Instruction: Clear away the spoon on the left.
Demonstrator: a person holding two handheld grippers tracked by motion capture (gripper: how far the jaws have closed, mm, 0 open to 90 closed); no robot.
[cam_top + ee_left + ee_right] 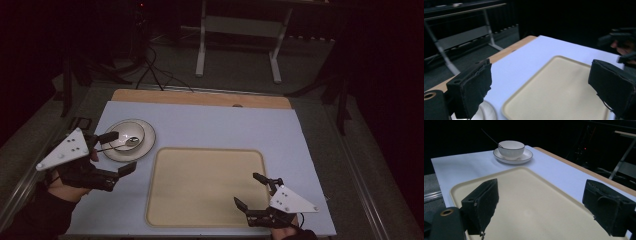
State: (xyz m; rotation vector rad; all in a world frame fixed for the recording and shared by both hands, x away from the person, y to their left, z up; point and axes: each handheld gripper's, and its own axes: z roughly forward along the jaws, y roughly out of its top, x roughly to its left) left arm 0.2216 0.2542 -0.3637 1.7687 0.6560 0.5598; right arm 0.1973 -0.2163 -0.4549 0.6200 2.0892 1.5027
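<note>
- Tray (205, 187), beige with a raised rim, lies flat on the near middle of the pale blue tabletop (225, 127); its bed is bare, and its near edge runs close to the tabletop's near edge.
- Bowl (127, 135), white, sits on a white saucer (146, 141) at about 10 o'clock from the tray, apart from it, with a strip of bare tabletop between them. A thin dark spoon handle (489, 137) leans out of the bowl.
- Left gripper (117, 152) hovers at the tabletop's left edge, jaws wide apart and holding nothing, one tip over the bowl's near side, the other beside the saucer.
- Right gripper (251, 189) stands at about 5 o'clock over the tray's near right corner, jaws wide and empty.
- Bare tabletop spreads from 12 to 3 o'clock of the tray; a wooden strip (200, 97) borders the far edge.
- Beyond it, a white-legged frame (240, 35) and dark cables (155, 70) stand on the floor.
</note>
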